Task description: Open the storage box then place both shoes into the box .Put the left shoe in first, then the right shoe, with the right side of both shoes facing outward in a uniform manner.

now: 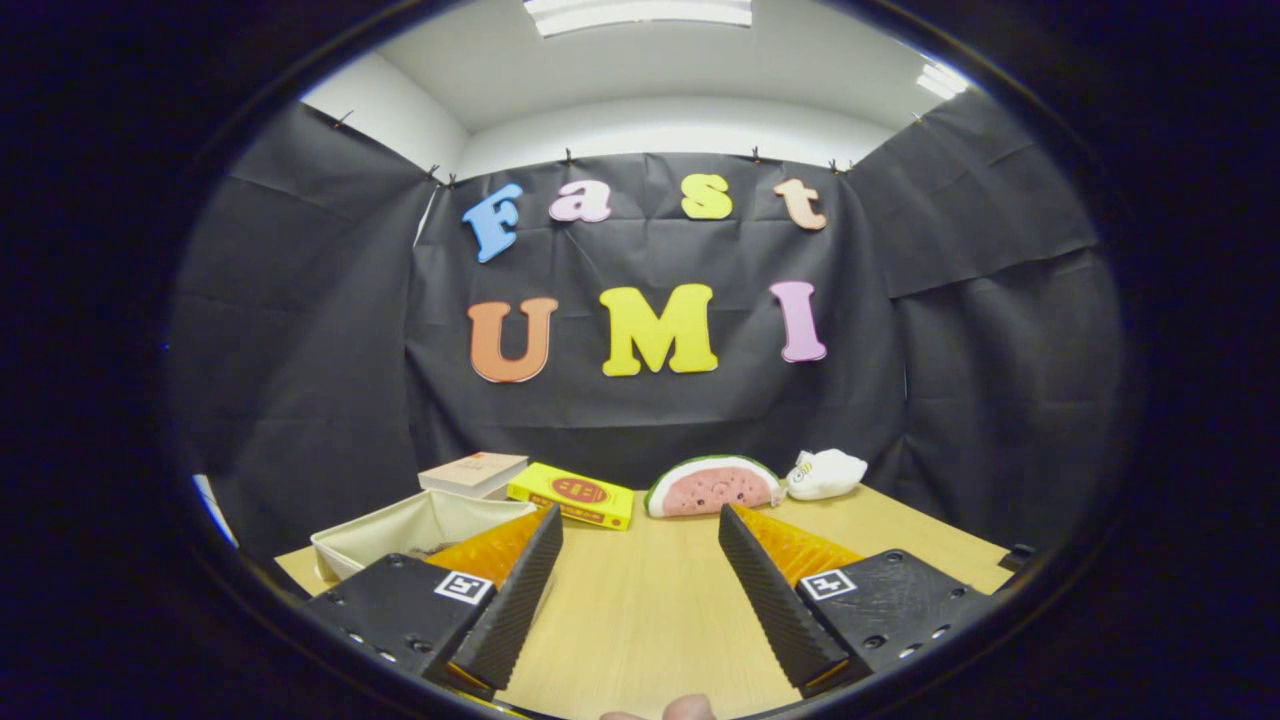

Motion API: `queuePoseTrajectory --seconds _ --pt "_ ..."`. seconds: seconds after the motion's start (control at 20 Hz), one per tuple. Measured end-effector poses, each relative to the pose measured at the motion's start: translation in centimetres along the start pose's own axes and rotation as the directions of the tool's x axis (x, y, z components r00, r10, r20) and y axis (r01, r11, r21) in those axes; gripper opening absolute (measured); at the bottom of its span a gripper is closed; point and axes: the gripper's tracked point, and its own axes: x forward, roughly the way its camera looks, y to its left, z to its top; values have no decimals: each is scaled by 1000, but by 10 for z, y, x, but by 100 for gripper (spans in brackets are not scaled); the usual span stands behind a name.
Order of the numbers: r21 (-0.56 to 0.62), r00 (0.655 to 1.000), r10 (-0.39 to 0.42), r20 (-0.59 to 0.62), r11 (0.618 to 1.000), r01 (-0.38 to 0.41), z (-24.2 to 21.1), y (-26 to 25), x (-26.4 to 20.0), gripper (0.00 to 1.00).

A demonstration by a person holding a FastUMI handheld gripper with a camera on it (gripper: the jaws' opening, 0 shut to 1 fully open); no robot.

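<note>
Hovering level above the wooden table [640,620], the hand-held gripper [640,525] points forward; fingers spread wide, grasping nothing.

Pale wood-grain worktop [640,600], light tan with faint lengthwise streaks. Cream-coloured open fabric storage box [425,528], plain inside and out, at the left beside one finger of the tool [640,520], whose fingers stand spread apart over bare worktop; each finger housing bears a small white square tag with a black mark. Beyond the box, a book with a beige cover and white page edges [474,471]. Next to it, a bright yellow flat carton [572,494] with a red-orange oval emblem on top. Watermelon-slice plush [712,487]: pink-red flesh, dark seed dots, white band, green rind. Small white soft toy [826,473] with yellow and black detail. Booth wall of plain black cloth [1000,350]; ceiling white.
</note>
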Motion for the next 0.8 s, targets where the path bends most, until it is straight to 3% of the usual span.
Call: queuePoseTrajectory --seconds 0.8 --pt "-39 998 34 -51 999 -36 -9 29 12 95"
